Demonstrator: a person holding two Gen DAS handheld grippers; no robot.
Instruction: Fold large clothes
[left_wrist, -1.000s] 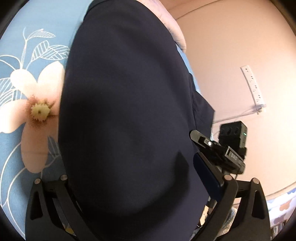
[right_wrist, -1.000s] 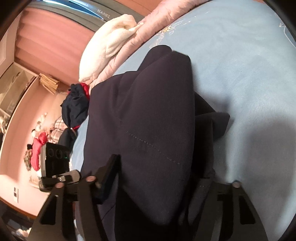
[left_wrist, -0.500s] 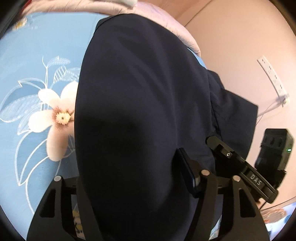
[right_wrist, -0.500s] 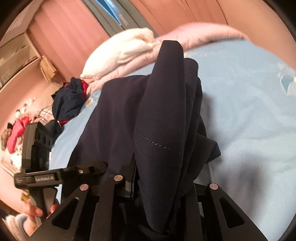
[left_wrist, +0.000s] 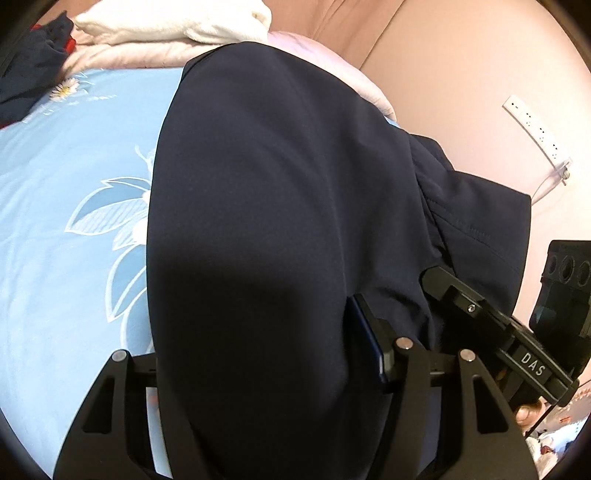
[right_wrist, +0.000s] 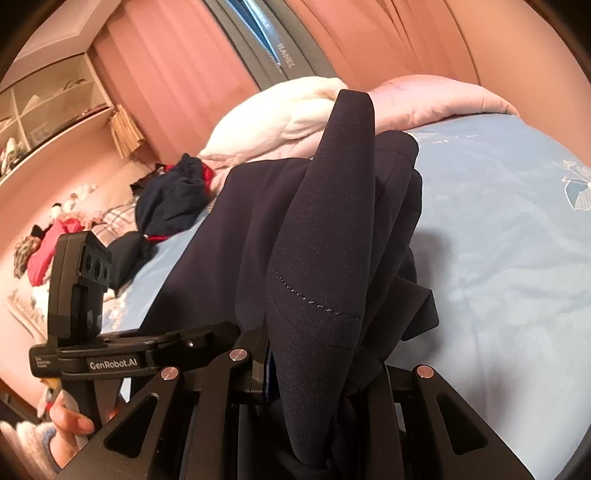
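Note:
A large dark navy garment (left_wrist: 266, 206) hangs from both grippers above a light blue bed. My left gripper (left_wrist: 258, 373) is shut on one edge of it; the cloth drapes over and hides the left finger. My right gripper (right_wrist: 317, 373) is shut on a bunched fold of the same garment (right_wrist: 325, 258), which rises in a peak and trails back onto the bed. The right gripper shows at the right in the left wrist view (left_wrist: 491, 325), and the left gripper at the left in the right wrist view (right_wrist: 122, 354), close beside each other.
The blue floral bedsheet (left_wrist: 66, 206) lies under the garment. A white pillow (right_wrist: 291, 114) and a pink quilt (right_wrist: 436, 99) lie at the bed's head. A heap of dark and red clothes (right_wrist: 173, 195) lies at the left. A pink wall with a power strip (left_wrist: 535, 129) stands at the right.
Both grippers have lifted and tilted up with the garment; more of the bed head, pillow and wall shows. The two grippers have come closer together.

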